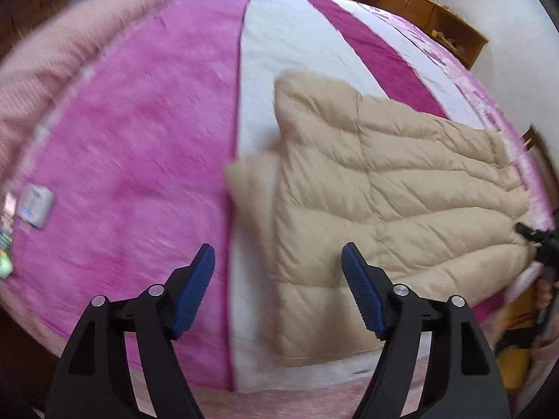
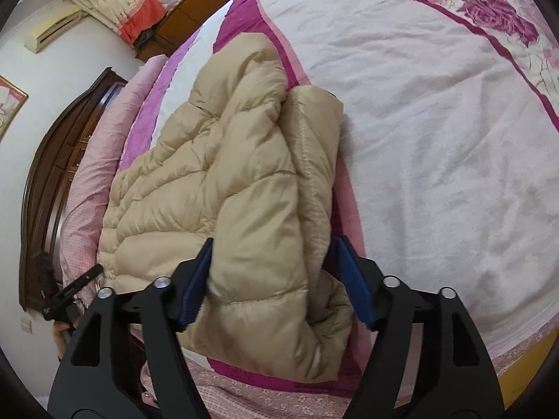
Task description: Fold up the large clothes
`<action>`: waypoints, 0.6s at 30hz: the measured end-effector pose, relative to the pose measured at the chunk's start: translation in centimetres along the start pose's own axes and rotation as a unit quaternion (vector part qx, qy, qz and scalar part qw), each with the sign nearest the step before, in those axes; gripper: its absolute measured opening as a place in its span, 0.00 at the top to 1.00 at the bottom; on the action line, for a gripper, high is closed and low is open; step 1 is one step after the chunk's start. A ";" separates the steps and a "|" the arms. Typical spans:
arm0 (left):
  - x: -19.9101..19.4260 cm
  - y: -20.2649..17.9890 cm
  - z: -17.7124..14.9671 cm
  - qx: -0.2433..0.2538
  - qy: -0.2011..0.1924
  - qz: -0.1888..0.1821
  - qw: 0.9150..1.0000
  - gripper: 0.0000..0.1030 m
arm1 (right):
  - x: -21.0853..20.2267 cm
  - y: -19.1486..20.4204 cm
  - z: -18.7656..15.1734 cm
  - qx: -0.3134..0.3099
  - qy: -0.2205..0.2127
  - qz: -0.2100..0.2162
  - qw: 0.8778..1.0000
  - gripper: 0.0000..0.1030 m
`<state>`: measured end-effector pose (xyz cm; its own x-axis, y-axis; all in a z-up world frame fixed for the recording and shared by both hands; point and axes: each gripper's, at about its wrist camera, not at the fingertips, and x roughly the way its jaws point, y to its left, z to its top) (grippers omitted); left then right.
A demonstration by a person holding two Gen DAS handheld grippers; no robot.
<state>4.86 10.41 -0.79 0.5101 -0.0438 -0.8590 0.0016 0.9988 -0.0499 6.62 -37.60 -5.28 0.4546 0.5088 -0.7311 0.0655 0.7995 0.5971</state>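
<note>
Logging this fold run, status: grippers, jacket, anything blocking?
Left gripper open, empty, above the bedspread. Right gripper around a bunched jacket fold, grip unconfirmed. Jacket partly folded. Small white device far left, not blocking.

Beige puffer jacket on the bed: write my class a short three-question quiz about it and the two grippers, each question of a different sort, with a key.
1. True or false: the left gripper is clamped on the jacket.
2. Multiple choice: what sits between the fingers of the right gripper? A) a pillow B) a bunched part of the jacket C) nothing
3. Fill in: the jacket lies on a bedspread with white and ____ stripes.

Key: 1 false, its fingers are spread with nothing between them; 2 B; 3 pink.
</note>
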 end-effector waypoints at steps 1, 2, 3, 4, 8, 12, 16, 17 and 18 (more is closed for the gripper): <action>-0.6 -0.1 0.1 0.005 -0.008 0.012 1.000 0.28 | 0.4 -0.2 0.1 0.005 0.002 0.003 1.000 0.27; -1.0 -0.1 0.4 0.005 -0.012 0.013 1.000 0.28 | 1.0 -0.7 0.0 0.014 0.008 0.011 1.000 0.24; -1.3 -0.3 0.6 0.004 -0.013 0.005 1.000 0.28 | 1.4 -1.2 0.0 0.023 0.013 0.019 0.999 0.23; -1.5 -0.5 0.9 0.002 -0.013 -0.005 1.000 0.28 | 1.8 -1.7 0.0 0.032 0.016 0.030 0.999 0.21; -1.7 -3.1 1.5 0.017 -0.011 -0.044 0.999 0.28 | 1.9 -2.4 0.2 0.044 0.023 0.049 0.998 0.18; -0.6 -7.0 1.3 0.049 -0.008 -0.070 0.996 0.28 | 1.5 -2.7 0.3 0.053 0.029 0.079 0.995 0.18; 0.4 -11.2 1.0 0.079 -0.003 -0.101 0.992 0.30 | 1.4 -3.0 0.3 0.058 0.028 0.092 0.994 0.24; 0.7 -12.1 0.8 0.090 0.000 -0.104 0.990 0.34 | 1.3 -3.1 0.3 0.057 0.028 0.096 0.993 0.27; 1.1 -12.9 0.7 0.099 0.003 -0.108 0.989 0.39 | 1.3 -3.2 0.3 0.059 0.028 0.101 0.993 0.29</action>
<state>5.99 -2.51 -0.78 0.4747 -0.2566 -0.8419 0.2796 0.9510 -0.1322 7.28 -39.58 -8.01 0.4190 0.6741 -0.6083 0.0829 0.6387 0.7650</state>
